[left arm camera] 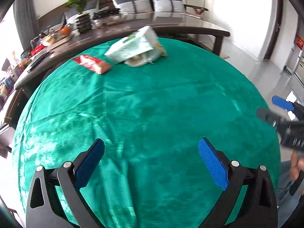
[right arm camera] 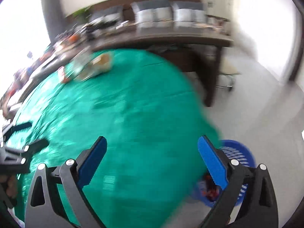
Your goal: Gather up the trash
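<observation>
Trash lies at the far edge of the green-covered table: a red snack wrapper, a pale green-and-white carton leaning over a white round container, and a yellowish packet behind. My left gripper is open over bare cloth, well short of them. My right gripper is open too, nothing between its pads, near the table's right edge; it also shows at the left wrist view's right border. The blurred trash pile sits far left. A blue basket holding wrappers stands on the floor below the right finger.
A long dark wooden table crowded with boxes, food and a plant runs behind the green one, with a cushioned sofa beyond. Grey floor opens to the right. A person's hand and leg show at the right border.
</observation>
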`<state>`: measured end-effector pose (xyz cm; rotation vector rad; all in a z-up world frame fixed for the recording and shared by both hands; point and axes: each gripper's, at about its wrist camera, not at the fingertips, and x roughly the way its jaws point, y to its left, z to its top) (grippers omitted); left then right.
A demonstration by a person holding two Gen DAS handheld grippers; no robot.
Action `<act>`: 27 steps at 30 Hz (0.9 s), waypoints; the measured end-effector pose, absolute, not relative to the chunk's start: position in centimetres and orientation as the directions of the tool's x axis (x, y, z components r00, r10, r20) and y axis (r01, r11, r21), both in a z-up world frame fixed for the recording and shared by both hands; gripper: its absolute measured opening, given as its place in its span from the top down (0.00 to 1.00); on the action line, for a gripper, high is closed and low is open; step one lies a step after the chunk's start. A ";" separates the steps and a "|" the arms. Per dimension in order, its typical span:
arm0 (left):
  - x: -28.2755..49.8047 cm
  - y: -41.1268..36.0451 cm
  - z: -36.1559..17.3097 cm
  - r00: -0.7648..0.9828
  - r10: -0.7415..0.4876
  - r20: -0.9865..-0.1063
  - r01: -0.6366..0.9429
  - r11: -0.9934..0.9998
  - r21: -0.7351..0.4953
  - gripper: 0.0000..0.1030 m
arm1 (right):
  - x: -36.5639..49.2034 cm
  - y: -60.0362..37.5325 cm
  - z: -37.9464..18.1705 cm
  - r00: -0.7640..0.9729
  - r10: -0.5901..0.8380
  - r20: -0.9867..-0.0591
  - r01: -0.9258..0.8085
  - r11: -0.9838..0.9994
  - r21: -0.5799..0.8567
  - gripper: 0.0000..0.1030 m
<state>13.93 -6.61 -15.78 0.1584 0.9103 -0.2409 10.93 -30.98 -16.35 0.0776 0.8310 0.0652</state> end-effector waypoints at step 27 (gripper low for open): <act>38.9 2.4 -15.4 0.588 -0.008 -0.809 -0.161 0.979 -0.127 0.05 | 15.4 -21.7 -19.3 0.563 0.112 -0.819 -0.142 0.989 0.037 0.04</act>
